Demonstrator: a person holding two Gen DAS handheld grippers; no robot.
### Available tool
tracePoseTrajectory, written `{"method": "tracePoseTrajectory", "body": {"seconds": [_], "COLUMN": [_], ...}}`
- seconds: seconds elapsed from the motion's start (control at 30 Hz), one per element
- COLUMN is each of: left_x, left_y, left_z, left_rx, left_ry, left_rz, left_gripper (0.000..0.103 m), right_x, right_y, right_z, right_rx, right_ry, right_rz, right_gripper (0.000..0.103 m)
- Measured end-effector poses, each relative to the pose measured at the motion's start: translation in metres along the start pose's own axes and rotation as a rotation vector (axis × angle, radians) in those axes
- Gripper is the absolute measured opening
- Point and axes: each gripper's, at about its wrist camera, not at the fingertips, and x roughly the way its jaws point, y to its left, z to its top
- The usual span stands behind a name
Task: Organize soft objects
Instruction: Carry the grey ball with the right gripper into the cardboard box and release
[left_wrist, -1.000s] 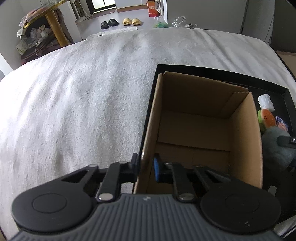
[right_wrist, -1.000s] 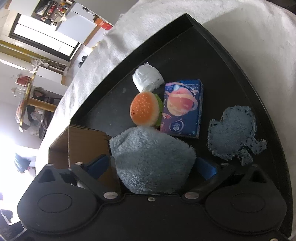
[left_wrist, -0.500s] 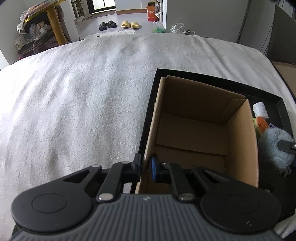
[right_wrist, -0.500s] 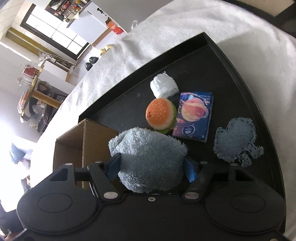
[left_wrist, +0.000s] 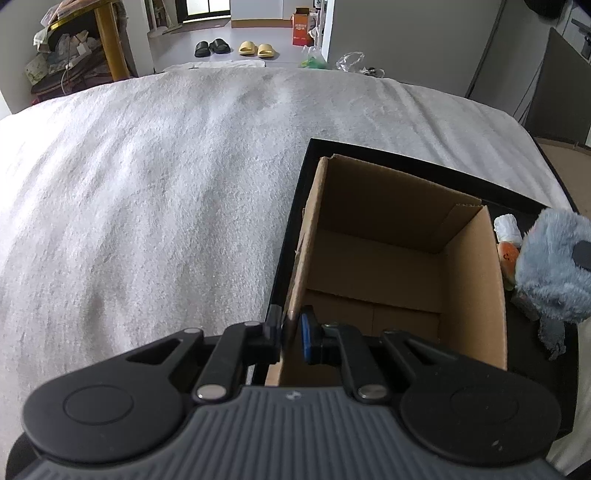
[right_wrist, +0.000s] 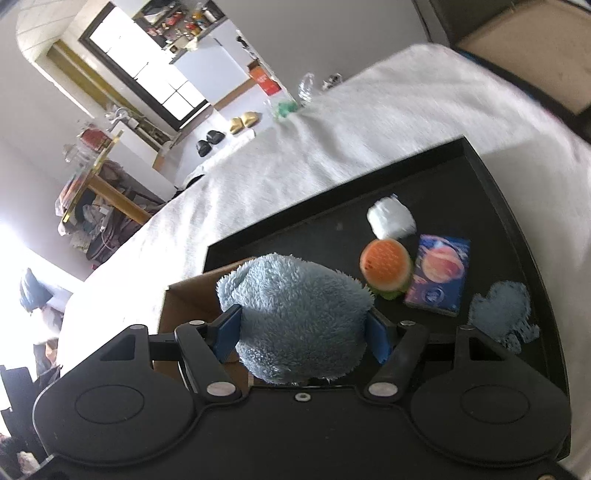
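An open cardboard box (left_wrist: 388, 258) stands empty at the left end of a black tray (right_wrist: 517, 229). My left gripper (left_wrist: 293, 332) is shut on the box's near left wall. My right gripper (right_wrist: 301, 332) is shut on a fluffy blue-grey plush (right_wrist: 295, 314) and holds it in the air over the box's right edge (right_wrist: 192, 295); the plush also shows in the left wrist view (left_wrist: 554, 266). On the tray lie a burger toy (right_wrist: 386, 267), a white soft roll (right_wrist: 391, 221), a tissue pack (right_wrist: 439, 280) and a blue cloth piece (right_wrist: 502, 314).
The tray sits on a white textured bedcover (left_wrist: 166, 192). Beyond the bed are slippers (left_wrist: 236, 48) on the floor, an orange carton (left_wrist: 301, 24) and a cluttered wooden table (left_wrist: 74, 55). A dark panel (left_wrist: 554, 88) stands at the far right.
My right gripper has lifted the plush off the tray and carried it left toward the box. My left gripper has kept its hold on the box wall.
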Motion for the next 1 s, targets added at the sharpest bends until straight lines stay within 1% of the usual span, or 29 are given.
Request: {"method": "tracePoseTrajectory", "body": {"seconds": [0.27, 0.57, 0.7, 1.0], "left_x": [0.0, 0.003, 0.005, 0.008], "left_y": [0.007, 0.011, 0.015, 0.024], "left_z": [0.001, 0.0, 0.001, 0.003], "left_rx": [-0.023, -0.038, -0.048, -0.067], "left_ry": [0.011, 0.037, 0.044, 0.06], "left_rz": [-0.032, -0.065, -0.081, -0.128], "left_gripper": [0.009, 0.009, 0.01, 0.01], "right_x": [0.0, 0.017, 0.026, 0.048], "right_y": [0.04, 0.083, 0.097, 0.117], "right_z": [0.001, -0.006, -0.01, -0.013], "right_rx": [-0.094, -0.202, -0.225, -0.228], "right_ry": [-0.003, 0.028, 0.049, 0.07], "right_rz": [0.009, -0.006, -0.024, -0.058], "right_gripper": [0.068, 0.069, 0.069, 0.069]}}
